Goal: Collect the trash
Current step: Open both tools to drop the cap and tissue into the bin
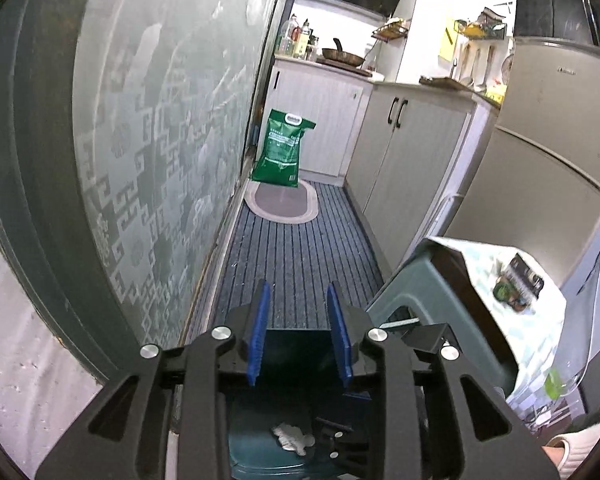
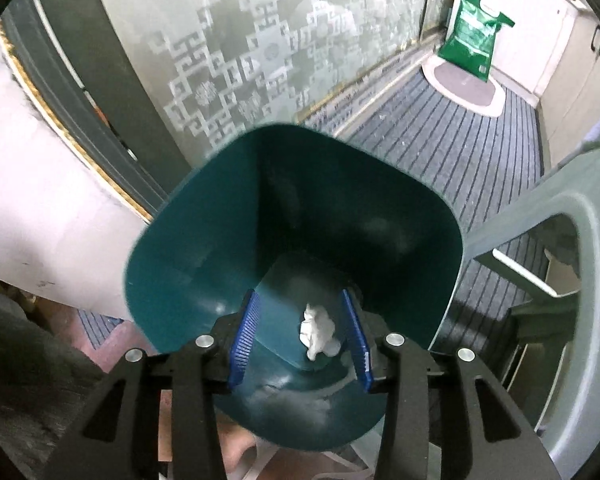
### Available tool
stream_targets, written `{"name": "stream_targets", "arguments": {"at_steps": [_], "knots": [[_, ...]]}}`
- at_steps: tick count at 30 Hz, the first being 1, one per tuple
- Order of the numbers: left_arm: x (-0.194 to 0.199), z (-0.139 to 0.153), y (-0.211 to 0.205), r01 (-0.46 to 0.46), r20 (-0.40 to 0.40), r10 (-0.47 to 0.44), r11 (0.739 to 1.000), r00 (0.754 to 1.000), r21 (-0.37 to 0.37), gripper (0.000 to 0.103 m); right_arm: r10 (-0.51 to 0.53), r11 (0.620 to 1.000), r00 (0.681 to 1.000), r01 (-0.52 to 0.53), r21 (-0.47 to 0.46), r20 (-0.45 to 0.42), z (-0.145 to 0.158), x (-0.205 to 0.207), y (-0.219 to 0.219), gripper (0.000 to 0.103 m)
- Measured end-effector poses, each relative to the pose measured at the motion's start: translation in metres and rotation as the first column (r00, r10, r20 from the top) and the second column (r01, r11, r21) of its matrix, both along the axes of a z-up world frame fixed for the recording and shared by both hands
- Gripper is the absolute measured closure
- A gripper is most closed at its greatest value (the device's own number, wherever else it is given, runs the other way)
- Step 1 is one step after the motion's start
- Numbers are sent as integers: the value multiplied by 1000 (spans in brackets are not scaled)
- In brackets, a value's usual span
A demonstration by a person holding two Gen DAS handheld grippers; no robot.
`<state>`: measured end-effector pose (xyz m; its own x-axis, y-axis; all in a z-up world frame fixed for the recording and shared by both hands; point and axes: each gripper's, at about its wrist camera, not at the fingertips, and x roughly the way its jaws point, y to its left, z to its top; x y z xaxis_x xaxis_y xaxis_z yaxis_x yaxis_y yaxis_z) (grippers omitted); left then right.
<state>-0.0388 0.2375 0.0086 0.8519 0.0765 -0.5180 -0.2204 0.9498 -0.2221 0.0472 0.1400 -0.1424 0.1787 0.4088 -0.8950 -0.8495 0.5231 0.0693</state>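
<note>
- Right wrist view: the right tongs (image 2: 302, 334) are seen pointing steeply down into the mouth of a teal bin (image 2: 180, 248), with their 2 blue pads standing apart and nothing pressed between them.
- A crumpled white tissue (image 2: 318, 334) is seen framed between those pads but deeper, resting on the floor of the bin and slightly toward the right pad; no contact with either pad is visible.
- The tissue's longer axis is judged to run roughly up and down in this view, along the pointing line of the tongs rather than across the gap.
- A second pale, blurred patch is seen lower on the near wall of the bin; whether it is more trash or a reflection cannot be told.
- Left wrist view: the left tongs (image 1: 300, 336) are seen partly open with an empty gap, aimed out along the striped floor mat (image 1: 296, 256) and not into the bin.
- In this view the tissue (image 1: 292, 438) is seen low in the frame, behind and beneath the pads, inside the dark bin (image 1: 260, 452).
- The right tongs are judged the nearer of the 2 to the tissue, which lies straight ahead and below them; the left tongs sit above the bin and look past it.
- With this piece already lying in the bin, the collecting of it is judged done, and no other loose trash is plainly seen on the mat.
- A grey-green plastic stool (image 2: 580, 248) stands just beside the bin, on the right.
</note>
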Motion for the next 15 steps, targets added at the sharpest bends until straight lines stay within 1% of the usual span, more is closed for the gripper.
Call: {"name": "stream_targets", "arguments": {"at_steps": [2,9,13,15], "knots": [[-1,4,-1,-1,11,1,1000,1000,1,69,4,1000,1000,-4,22,14,11,-2,-1,60],[-5,20,-8,0,52,-1,1000,999,20,62,-1,992,995,-11,127,95,70,-9,-20,60],[-5,29,-18,8,75,-10,1000,997,30,59,-27,984,988,0,176,151,100,-5,-38,60],[-4,33,-23,15,86,-18,999,996,33,54,-54,978,983,16,208,178,117,-2,-52,58]]}}
